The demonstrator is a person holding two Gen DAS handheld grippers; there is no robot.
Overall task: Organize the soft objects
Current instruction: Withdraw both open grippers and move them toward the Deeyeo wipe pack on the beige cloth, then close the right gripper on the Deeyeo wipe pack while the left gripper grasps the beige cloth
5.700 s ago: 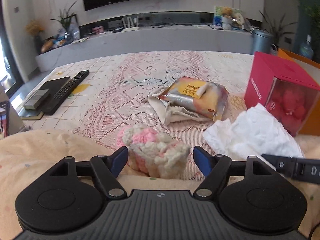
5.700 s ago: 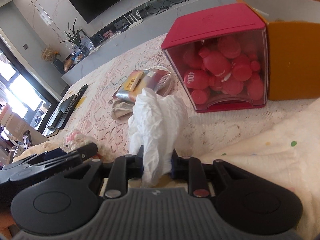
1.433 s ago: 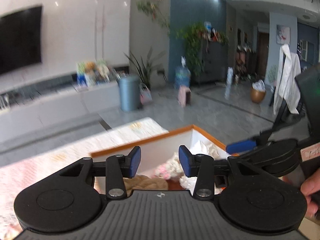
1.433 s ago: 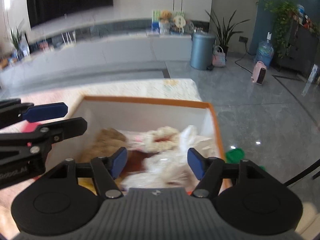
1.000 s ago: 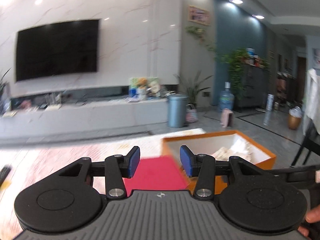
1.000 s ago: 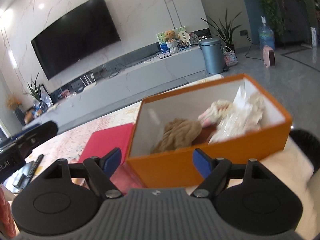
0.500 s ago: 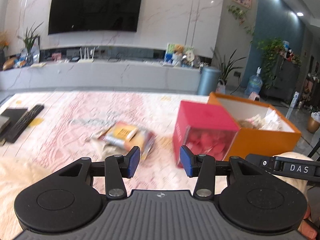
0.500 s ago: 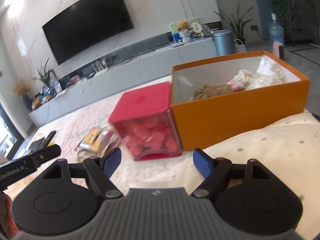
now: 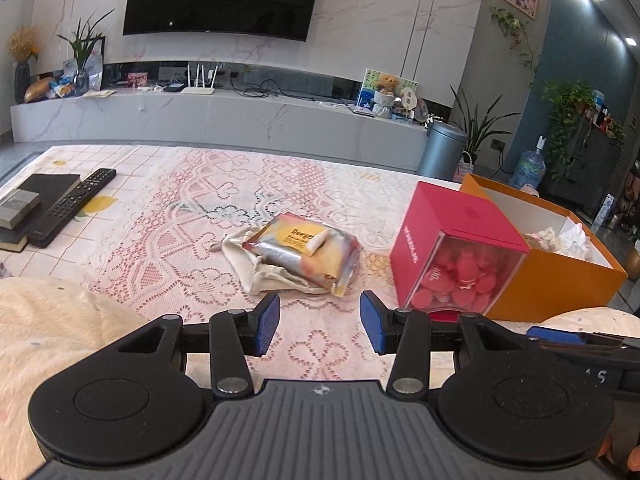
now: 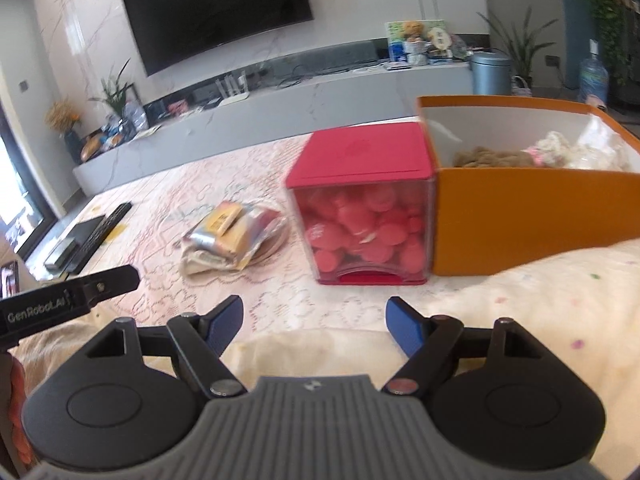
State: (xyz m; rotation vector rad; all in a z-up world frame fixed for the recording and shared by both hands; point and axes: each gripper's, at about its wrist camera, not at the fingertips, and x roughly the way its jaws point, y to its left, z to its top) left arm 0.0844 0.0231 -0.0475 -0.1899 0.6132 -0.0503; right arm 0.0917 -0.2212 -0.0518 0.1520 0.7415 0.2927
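An orange box (image 9: 560, 284) (image 10: 520, 208) stands at the right of the table and holds a brown plush (image 10: 492, 157), a pink-white knit piece (image 10: 556, 146) and white crumpled plastic (image 9: 576, 236). A shiny wipes pack (image 9: 304, 248) (image 10: 236, 228) lies on a beige cloth pouch (image 9: 256, 268) mid-table. My left gripper (image 9: 319, 322) is open and empty, just in front of the pack. My right gripper (image 10: 314, 320) is open and empty, low over the cream blanket (image 10: 500, 304), in front of the red box.
A red-lidded clear box (image 9: 452, 256) (image 10: 360, 208) of pink balls stands against the orange box's left side. A remote (image 9: 72, 208) and dark books (image 9: 24, 208) lie at the far left. The lace tablecloth (image 9: 180, 220) covers the table.
Both grippers let go of the knit piece and the white plastic in the orange box, then pulled back over the table. Both are now open and empty, facing the wipes pack.
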